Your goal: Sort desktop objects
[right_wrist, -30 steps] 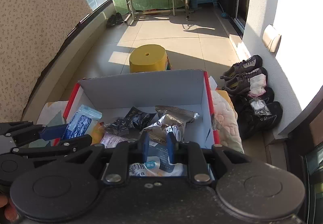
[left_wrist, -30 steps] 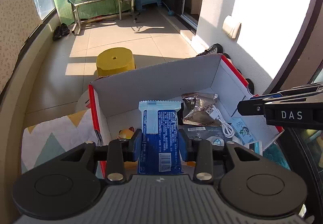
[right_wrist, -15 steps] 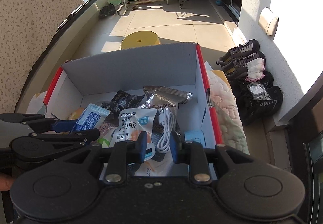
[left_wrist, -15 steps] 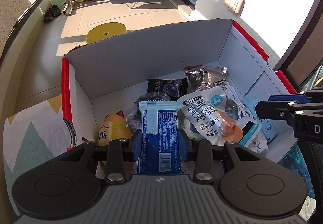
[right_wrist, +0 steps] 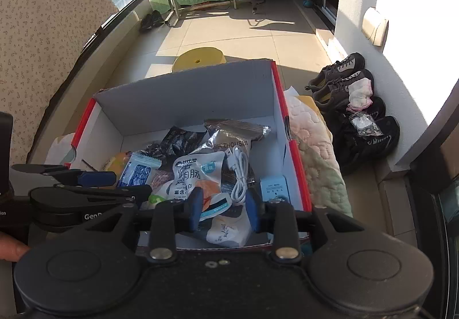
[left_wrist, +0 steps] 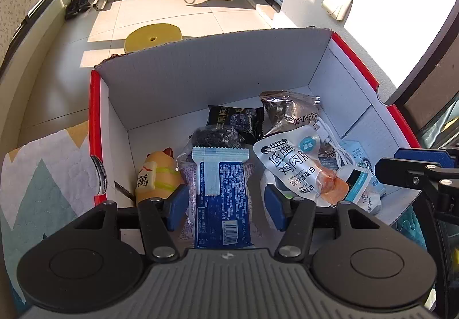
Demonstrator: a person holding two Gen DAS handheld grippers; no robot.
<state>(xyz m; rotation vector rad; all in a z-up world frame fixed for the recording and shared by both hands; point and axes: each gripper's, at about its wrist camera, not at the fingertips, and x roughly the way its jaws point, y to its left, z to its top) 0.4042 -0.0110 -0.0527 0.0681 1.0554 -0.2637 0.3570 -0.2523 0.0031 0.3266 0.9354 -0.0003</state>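
In the left wrist view the left gripper [left_wrist: 223,205] hangs over the near left part of the red-edged cardboard box [left_wrist: 183,83], its jaws opening. The blue wafer packet [left_wrist: 219,195] lies between them with clear gaps on both sides, so nothing is pinched. The packet's long axis runs straight away from the camera, in line with the fingers, its serrated pale end pointing to the box's far wall. It seems to rest on the heap of things under it, so I judge this a release; the coming move is likely a straight lift back out, and the jaws already stand clear of the packet's long edges.

In the right wrist view the right gripper [right_wrist: 222,211] sits over the near right part of the same box, jaws also opening. A pale tissue-like pack [right_wrist: 229,228] and a white-and-teal sachet lie below the gap, but the pads press on neither.

Count in the box:
- one blue wafer packet
- one white chicken-sausage pouch [left_wrist: 292,166] at centre
- one coiled white cable [left_wrist: 332,141]
- one yellow cat figurine [left_wrist: 156,175] at lower left
- one silver foil bag [left_wrist: 289,112]
- two dark snack packets toward the far wall

The left gripper is much the nearer to the wafer.
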